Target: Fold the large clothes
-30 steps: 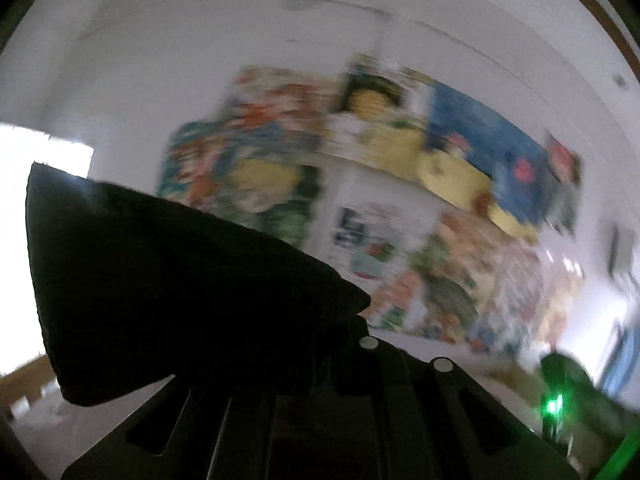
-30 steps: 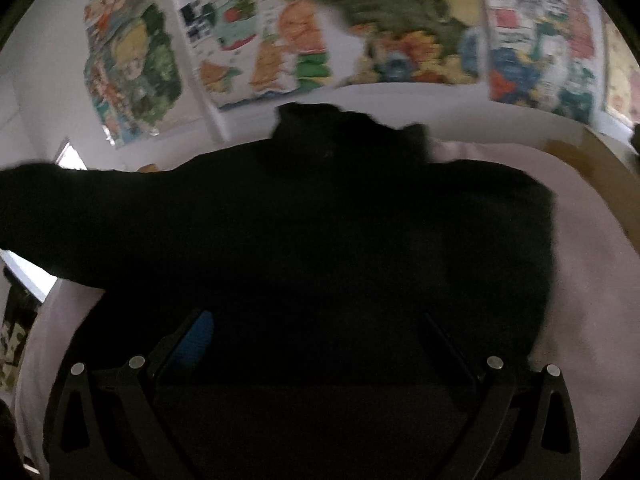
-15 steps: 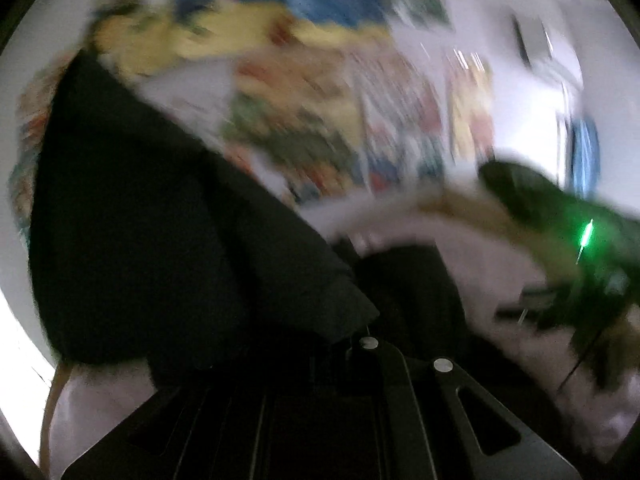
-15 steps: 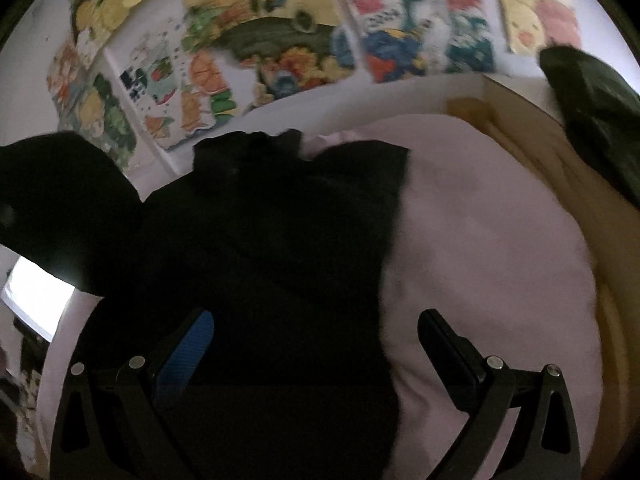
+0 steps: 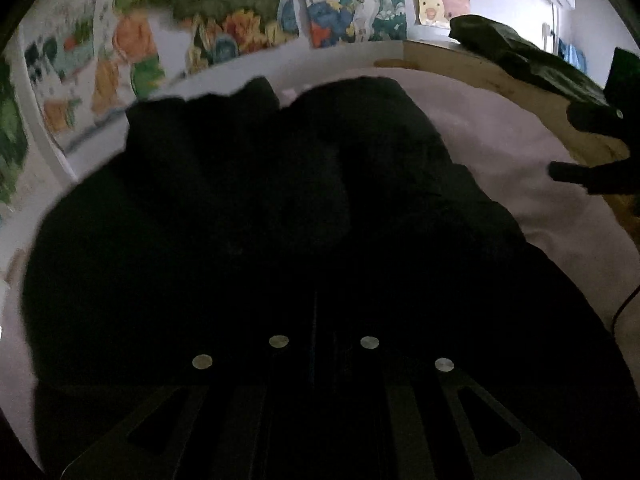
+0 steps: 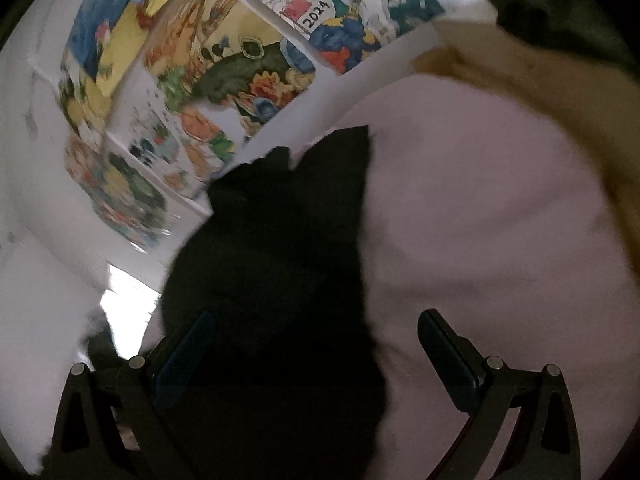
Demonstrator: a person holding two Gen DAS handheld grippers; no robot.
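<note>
The left hand-held gripper [image 5: 324, 312] sits low over the black garment [image 5: 280, 208], its two fingers drawn close together, and dark cloth lies right at the tips; whether cloth is pinched between them cannot be told in this gloom. The garment spreads ahead of it across the pale pink bed [image 5: 500, 148], reaching toward the poster wall [image 5: 224, 12]. Off to its right, a dark green bundle [image 5: 532, 56] rests on the wooden bed frame [image 5: 480, 76]. The right hand-held gripper [image 6: 316, 332] stands wide, fingers well apart, nothing held; the black garment [image 6: 288, 232] lies between and ahead of them toward the left finger, pink bed [image 6: 480, 220] ahead to the right.
</note>
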